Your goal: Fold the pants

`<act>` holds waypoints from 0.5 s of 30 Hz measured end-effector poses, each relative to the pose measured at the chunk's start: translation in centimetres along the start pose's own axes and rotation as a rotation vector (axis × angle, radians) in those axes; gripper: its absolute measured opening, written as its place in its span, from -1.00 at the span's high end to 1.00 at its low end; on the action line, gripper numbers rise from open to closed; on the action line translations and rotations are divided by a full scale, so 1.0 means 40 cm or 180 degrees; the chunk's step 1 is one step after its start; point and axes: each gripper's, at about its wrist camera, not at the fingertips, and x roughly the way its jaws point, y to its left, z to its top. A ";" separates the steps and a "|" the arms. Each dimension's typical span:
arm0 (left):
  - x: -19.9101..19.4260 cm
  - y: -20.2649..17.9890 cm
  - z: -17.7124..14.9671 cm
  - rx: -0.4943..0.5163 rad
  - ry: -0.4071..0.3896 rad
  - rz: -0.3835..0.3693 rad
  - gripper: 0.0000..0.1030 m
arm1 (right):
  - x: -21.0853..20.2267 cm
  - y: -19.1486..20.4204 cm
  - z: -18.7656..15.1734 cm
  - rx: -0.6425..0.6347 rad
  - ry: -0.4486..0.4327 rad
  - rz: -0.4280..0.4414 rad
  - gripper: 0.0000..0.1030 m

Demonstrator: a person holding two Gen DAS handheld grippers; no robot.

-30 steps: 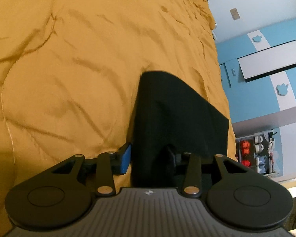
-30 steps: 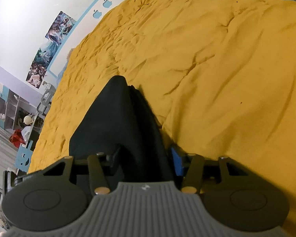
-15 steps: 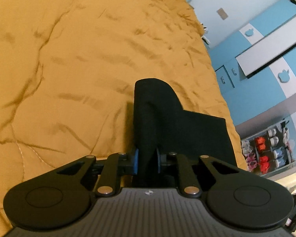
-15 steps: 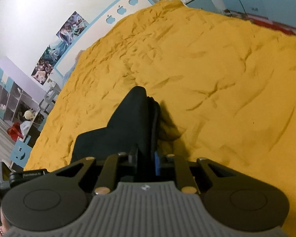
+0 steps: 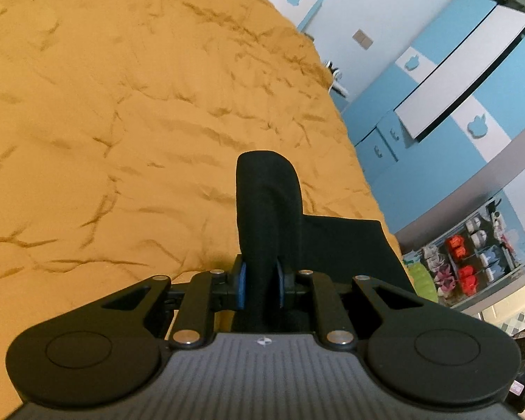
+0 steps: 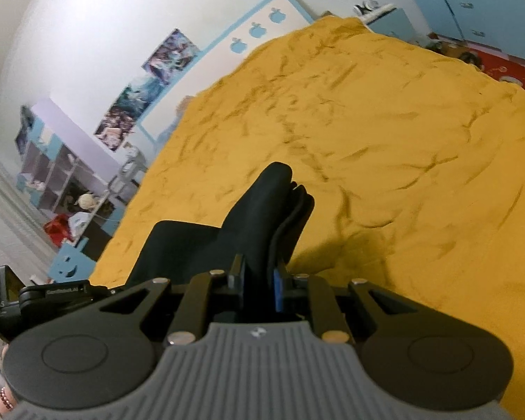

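The black pants [image 5: 267,206] hang bunched above a yellow bedspread [image 5: 105,122]. My left gripper [image 5: 260,285] is shut on a thick fold of them, the blue pads pressing the cloth from both sides, and a flat black panel trails off to the right. In the right wrist view the same pants [image 6: 262,210] rise from my right gripper [image 6: 259,281], which is shut on layered folds; a flat part spreads out to the left. Both grippers hold the cloth lifted off the bed.
The rumpled bedspread [image 6: 385,133] fills most of both views. Blue and white cabinets [image 5: 455,80] and a shelf of small items [image 5: 472,255] stand beyond the bed's right edge. A purple shelf unit [image 6: 59,171] and wall posters [image 6: 147,80] lie to the left. The other gripper's housing [image 6: 35,297] shows at lower left.
Both grippers went from open around the pants to shut on them, then rose, lifting the cloth off the bedspread. More of the room shows in both views.
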 end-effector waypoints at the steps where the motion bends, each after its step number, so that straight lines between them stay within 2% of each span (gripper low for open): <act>1: -0.022 0.002 -0.002 -0.0016 -0.0028 0.0003 0.66 | -0.014 0.019 -0.006 -0.0014 -0.0006 0.0046 0.80; 10: -0.236 0.045 -0.032 -0.0019 -0.0295 0.0012 0.66 | -0.108 0.190 -0.090 -0.0185 0.0004 0.0381 0.80; 15: -0.323 0.088 -0.040 -0.0028 -0.0369 -0.0031 0.66 | -0.129 0.267 -0.149 -0.0264 0.0114 0.0497 0.80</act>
